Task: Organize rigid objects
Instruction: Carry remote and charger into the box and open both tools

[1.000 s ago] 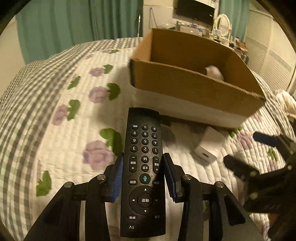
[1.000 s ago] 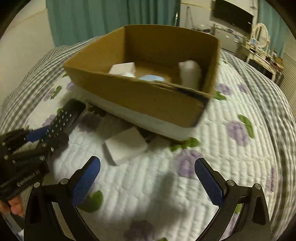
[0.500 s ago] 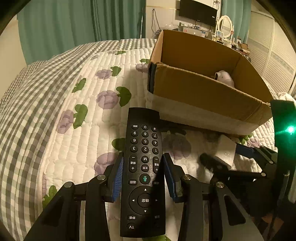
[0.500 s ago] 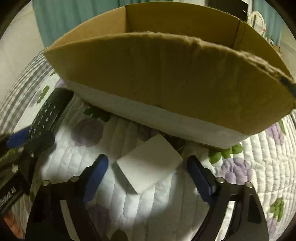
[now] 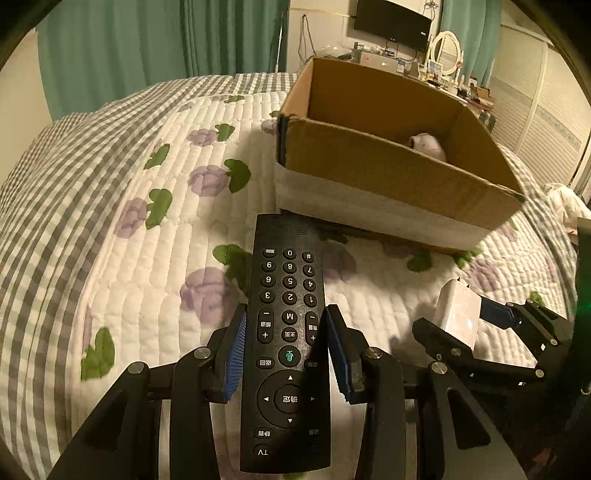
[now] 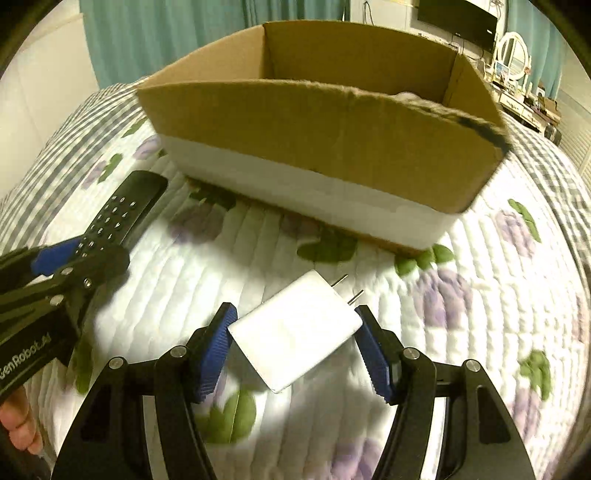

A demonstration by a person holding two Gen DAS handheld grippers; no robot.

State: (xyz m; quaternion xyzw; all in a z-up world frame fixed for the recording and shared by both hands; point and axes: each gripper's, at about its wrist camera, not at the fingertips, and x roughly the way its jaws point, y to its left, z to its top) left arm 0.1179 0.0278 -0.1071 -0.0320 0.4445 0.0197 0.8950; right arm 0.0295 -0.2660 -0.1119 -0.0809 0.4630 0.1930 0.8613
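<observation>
My left gripper (image 5: 284, 336) is shut on a black TV remote (image 5: 289, 332), held above the quilt and pointing toward the cardboard box (image 5: 388, 173). The remote (image 6: 118, 214) and left gripper (image 6: 74, 258) also show at the left of the right wrist view. My right gripper (image 6: 295, 332) is shut on a white plug charger (image 6: 295, 328) with its two prongs pointing toward the box (image 6: 325, 122). The charger (image 5: 456, 314) also shows at the right of the left wrist view. A pale rounded object (image 5: 428, 146) lies inside the box.
The box stands on a bed with a floral quilt (image 5: 166, 240) and a grey checked cover (image 5: 44, 240). Teal curtains (image 5: 147, 40), a wall TV (image 5: 391, 22) and a cluttered dresser (image 5: 443, 70) stand behind.
My right gripper came down over the white charger and shut on it, now holding it off the quilt. My left gripper kept its hold on the remote and drew back slightly from the box.
</observation>
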